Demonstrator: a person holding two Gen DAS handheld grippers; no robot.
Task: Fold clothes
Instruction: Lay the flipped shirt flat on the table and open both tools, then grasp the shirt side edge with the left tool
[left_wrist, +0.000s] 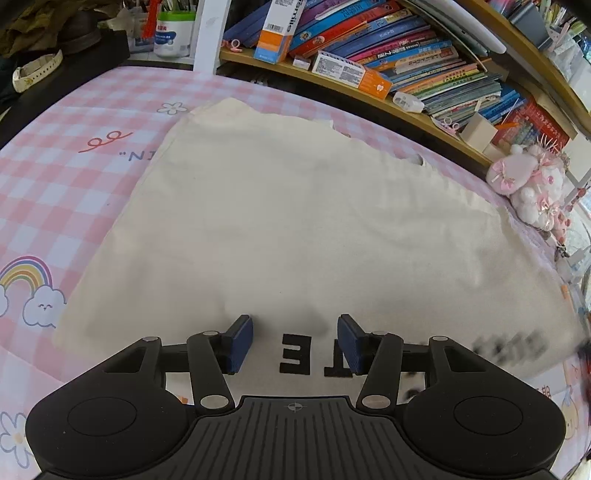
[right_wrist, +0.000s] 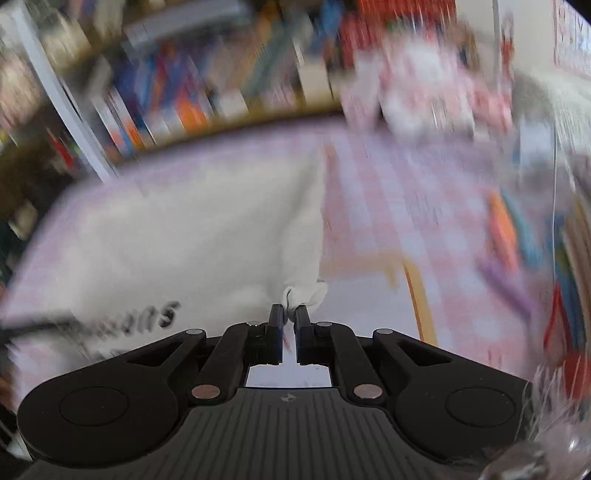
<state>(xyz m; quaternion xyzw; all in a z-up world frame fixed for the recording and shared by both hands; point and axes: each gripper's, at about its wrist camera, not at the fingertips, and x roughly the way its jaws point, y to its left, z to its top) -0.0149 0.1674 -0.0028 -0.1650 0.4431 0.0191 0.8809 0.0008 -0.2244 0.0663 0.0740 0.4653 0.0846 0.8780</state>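
Observation:
A cream garment (left_wrist: 288, 221) with black printed letters lies spread on a pink checked cloth. My left gripper (left_wrist: 295, 341) is open just above its near edge, over the black letters, holding nothing. In the right wrist view, which is motion-blurred, the same cream garment (right_wrist: 177, 243) lies to the left. My right gripper (right_wrist: 290, 314) is shut on a bunched corner of the garment (right_wrist: 304, 293) at the garment's right edge.
The pink checked cloth (left_wrist: 74, 177) covers the surface. A wooden bookshelf (left_wrist: 369, 92) packed with books and boxes runs along the far side. A pink plush toy (left_wrist: 524, 181) sits at the far right. A white jar (left_wrist: 173, 33) stands at the back left.

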